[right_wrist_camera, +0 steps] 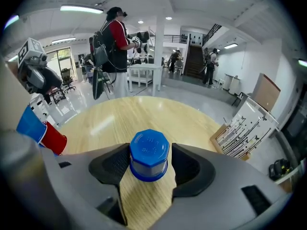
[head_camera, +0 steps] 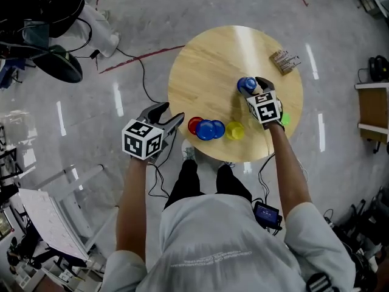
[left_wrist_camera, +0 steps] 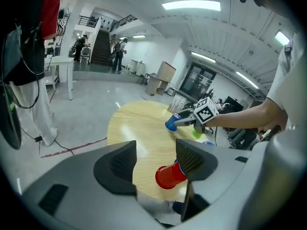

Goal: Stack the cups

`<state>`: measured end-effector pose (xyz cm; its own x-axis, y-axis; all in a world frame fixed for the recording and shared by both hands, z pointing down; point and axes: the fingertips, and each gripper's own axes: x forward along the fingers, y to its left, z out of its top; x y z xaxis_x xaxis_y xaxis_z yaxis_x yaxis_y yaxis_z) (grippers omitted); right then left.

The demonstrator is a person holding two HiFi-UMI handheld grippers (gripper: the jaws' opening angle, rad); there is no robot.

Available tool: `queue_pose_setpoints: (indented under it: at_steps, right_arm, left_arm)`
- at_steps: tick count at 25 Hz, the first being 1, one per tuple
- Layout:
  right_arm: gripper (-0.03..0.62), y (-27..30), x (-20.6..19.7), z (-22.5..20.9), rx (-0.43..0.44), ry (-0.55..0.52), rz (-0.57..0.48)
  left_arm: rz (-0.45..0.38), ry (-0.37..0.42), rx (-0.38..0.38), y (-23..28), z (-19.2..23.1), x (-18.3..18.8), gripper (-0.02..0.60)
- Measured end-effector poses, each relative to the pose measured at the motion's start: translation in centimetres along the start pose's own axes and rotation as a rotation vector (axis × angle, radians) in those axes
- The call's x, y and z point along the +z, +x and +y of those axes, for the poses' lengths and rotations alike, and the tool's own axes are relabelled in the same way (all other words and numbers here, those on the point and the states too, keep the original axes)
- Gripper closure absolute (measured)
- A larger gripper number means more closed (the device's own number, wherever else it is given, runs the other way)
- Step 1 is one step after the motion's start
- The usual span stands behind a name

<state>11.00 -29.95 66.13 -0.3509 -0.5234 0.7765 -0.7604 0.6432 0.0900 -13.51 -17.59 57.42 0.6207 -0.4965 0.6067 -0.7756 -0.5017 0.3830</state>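
Inverted blue cup (right_wrist_camera: 149,150) between right claw (right_wrist_camera: 149,167)

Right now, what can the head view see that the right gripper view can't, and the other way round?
Only the head view shows the yellow cup, the green cup and the wearer's legs. Only the right gripper view shows the room beyond: a person wearing a backpack, a white table and a staircase. Both show the round wooden table, the right gripper with the upside-down blue cup between its jaws, the red cup, the wooden rack and the left gripper.
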Motion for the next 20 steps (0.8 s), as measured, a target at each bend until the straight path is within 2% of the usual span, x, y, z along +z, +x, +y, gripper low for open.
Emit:
queue_pose_setpoints:
  at_steps: [3,8,13,20]
  right_arm:
    - [0.315,0.1,-0.2,0.4,0.005,0.010,-0.003]
    - [0.318,-1.7,0.3,1.3,0.022,0.010,-0.027]
    - [0.318,-6.8,1.8,3.4,0.039,0.006,-0.090]
    - [0.318,-14.1,1.8,8.5,0.122,-0.079,-0.120]
  left_arm:
    - [0.005,0.000,-0.006,0.2,0.4,-0.2,0.309]
    - [0.002,0.056,-0.015,0.5,-0.8,0.5,0.310]
    - [-0.030,0.084,-0.018,-0.2,-2.3,1.2,0.314]
    - [-0.040,0.120,0.011,-1.1,-4.0,1.5,0.341]
